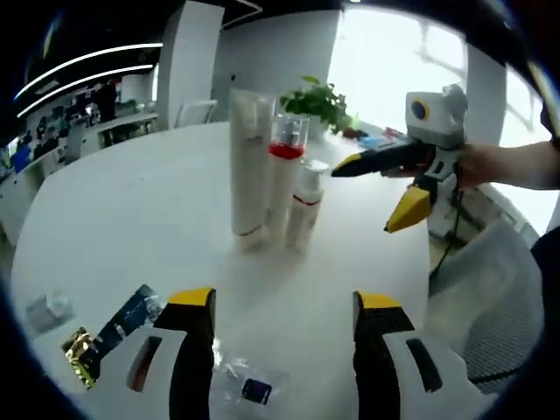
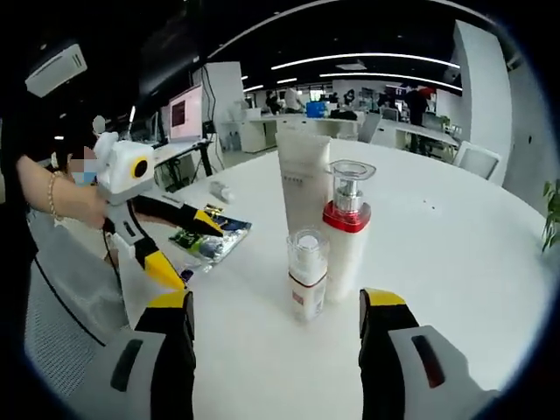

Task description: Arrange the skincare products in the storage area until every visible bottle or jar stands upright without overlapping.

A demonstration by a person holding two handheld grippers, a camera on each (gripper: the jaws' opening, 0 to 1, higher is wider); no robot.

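My left gripper (image 1: 284, 315) has its fingers wide apart, holding nothing. My right gripper (image 2: 278, 319) gapes likewise, empty, before the upright bottles (image 2: 346, 232) on the surface (image 2: 455, 262).

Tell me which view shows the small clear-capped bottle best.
The right gripper view: the small bottle stands nearest the camera, unobstructed, in front of the white tube and beside the red-collared bottle. In the left gripper view the small bottle is farther away and partly hidden behind the red-collared bottle.
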